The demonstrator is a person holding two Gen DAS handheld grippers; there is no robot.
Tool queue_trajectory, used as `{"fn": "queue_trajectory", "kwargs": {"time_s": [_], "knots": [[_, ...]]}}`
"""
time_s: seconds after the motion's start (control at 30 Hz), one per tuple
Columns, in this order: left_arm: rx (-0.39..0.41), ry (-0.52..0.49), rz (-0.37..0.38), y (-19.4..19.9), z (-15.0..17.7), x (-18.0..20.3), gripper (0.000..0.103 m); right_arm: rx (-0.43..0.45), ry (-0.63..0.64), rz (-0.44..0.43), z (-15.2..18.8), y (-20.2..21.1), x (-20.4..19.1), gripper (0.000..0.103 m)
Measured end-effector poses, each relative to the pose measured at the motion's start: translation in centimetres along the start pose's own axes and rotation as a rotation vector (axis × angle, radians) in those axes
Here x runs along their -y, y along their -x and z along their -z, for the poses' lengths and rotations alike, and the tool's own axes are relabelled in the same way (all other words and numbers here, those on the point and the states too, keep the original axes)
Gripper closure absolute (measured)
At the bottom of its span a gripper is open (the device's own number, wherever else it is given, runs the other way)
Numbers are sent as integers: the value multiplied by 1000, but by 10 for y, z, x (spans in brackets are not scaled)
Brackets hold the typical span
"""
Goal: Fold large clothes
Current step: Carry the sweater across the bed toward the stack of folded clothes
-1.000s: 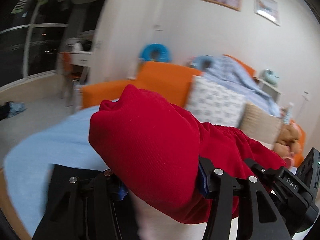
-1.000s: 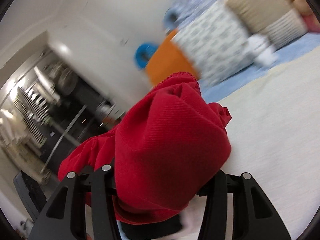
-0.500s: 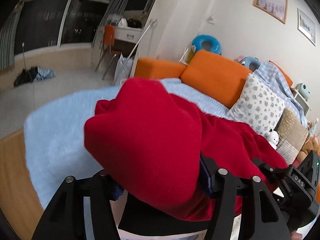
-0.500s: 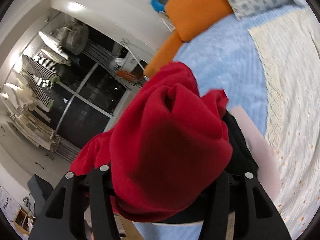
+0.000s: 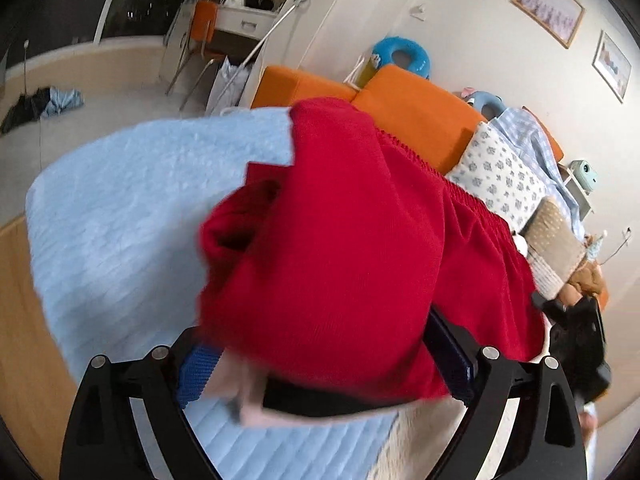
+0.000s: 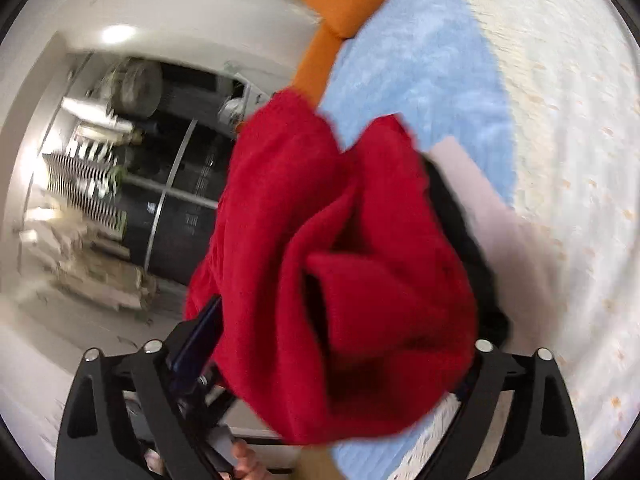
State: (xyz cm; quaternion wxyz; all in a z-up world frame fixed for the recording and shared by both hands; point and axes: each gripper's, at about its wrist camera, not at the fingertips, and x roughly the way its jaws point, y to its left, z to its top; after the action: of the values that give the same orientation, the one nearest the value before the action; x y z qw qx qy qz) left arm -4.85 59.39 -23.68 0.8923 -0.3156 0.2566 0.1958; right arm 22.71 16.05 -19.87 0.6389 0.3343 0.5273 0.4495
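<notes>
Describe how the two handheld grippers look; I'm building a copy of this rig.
Both look alike. The left gripper has two matte black fingers with triangular cut-outs, round silver pins at the joints and blue textured pads. The right gripper has the same black fingers, silver pins and a dark blue pad. No cables or sleeves show.

surface: bed (image 5: 120,208) under a light blue blanket (image 5: 100,240) | cream spread (image 6: 568,128) over its right part | on top: stacked black (image 5: 320,400) and pink (image 5: 256,404) folded cloths, near, red garment (image 5: 340,240) over them | far right: patterned pillows (image 5: 500,176)
</notes>
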Motion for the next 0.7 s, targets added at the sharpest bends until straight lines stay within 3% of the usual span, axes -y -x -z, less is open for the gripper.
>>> {"fn": "queue_trajectory", "kwargs": {"time_s": [0.07,0.23,0.33,0.4,0.43,0.5,0.53,0.57,0.6,0.63,0.7], "knots": [[13,8,-2,13,0,-9,7,115,20,12,-7,28,2,4],[-35,39,7,32,-7,-26,7,52,95,69,-19,30,-19,4],[28,20,-2,53,-11,-23,7,97,312,131,-6,33,-71,4],[45,-5,-33,59,-20,-19,7,114,425,99,8,34,-97,4],[47,-17,-33,60,-25,-17,7,110,497,126,20,29,-114,5],[71,-57,-84,58,-37,-12,7,94,650,295,36,5,-137,5],[92,-88,-124,53,-46,-9,7,88,691,360,39,-6,-139,12],[109,-112,-187,48,-52,-8,7,71,709,414,39,-19,-138,30],[104,-126,-239,37,-60,-8,7,32,705,489,35,-37,-128,40],[71,-112,-222,25,-66,-11,7,23,701,519,31,-45,-120,46],[3,-40,-147,7,-72,-17,8,9,696,547,19,-58,-104,49]]}}
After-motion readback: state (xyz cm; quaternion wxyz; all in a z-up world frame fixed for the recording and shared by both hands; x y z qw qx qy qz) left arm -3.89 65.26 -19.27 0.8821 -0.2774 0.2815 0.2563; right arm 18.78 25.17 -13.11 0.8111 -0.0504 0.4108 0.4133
